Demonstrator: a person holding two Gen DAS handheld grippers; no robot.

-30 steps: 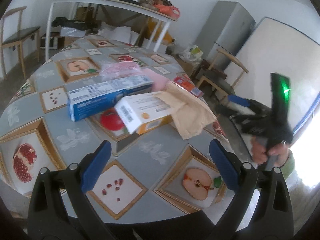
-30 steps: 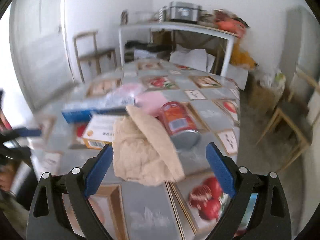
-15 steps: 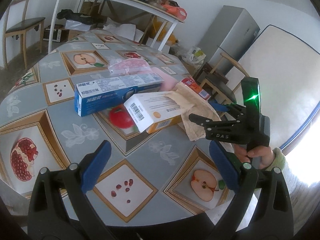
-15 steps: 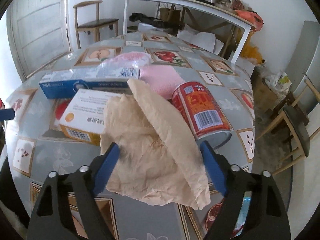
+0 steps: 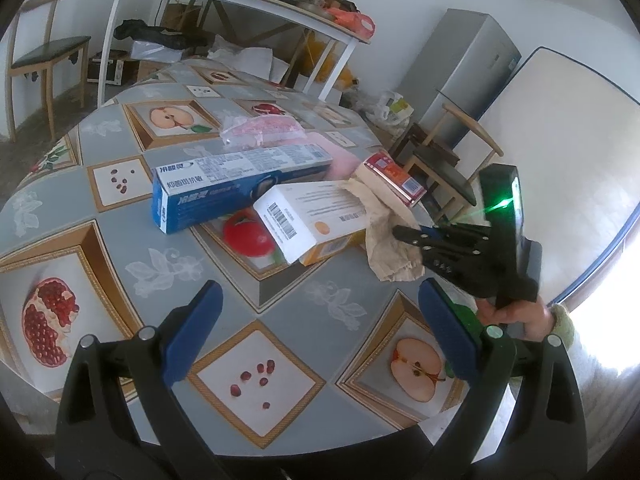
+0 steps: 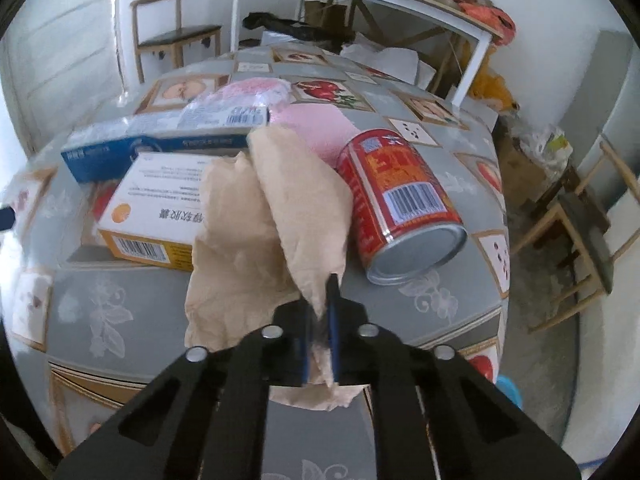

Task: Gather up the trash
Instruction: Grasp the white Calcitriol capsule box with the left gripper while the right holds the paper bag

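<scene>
A crumpled beige paper point(image 6: 272, 208) lies on the fruit-patterned table point(image 5: 168, 264), draped over a white and orange box point(image 6: 160, 208). My right gripper point(image 6: 320, 300) is shut on the paper's near edge, which sticks out between the blue pads. In the left wrist view that right gripper point(image 5: 404, 232) bites the paper point(image 5: 384, 240) from the right. A red can point(image 6: 400, 200) lies on its side beside the paper. A long blue box point(image 5: 232, 184) and a pink plastic bag point(image 5: 260, 130) lie behind. My left gripper point(image 5: 318, 292) hovers open over bare table, holding nothing.
The table's rounded edge point(image 6: 472, 320) runs close to the can. Wooden chairs point(image 6: 576, 232) stand to the right and another chair point(image 5: 44, 56) at the far left. A white shelf table point(image 5: 240, 4) with pots and a grey fridge point(image 5: 460, 76) stand at the back.
My right gripper came down onto the beige paper and its wide jaws closed on the paper's edge. The left gripper has stayed about where it was.
</scene>
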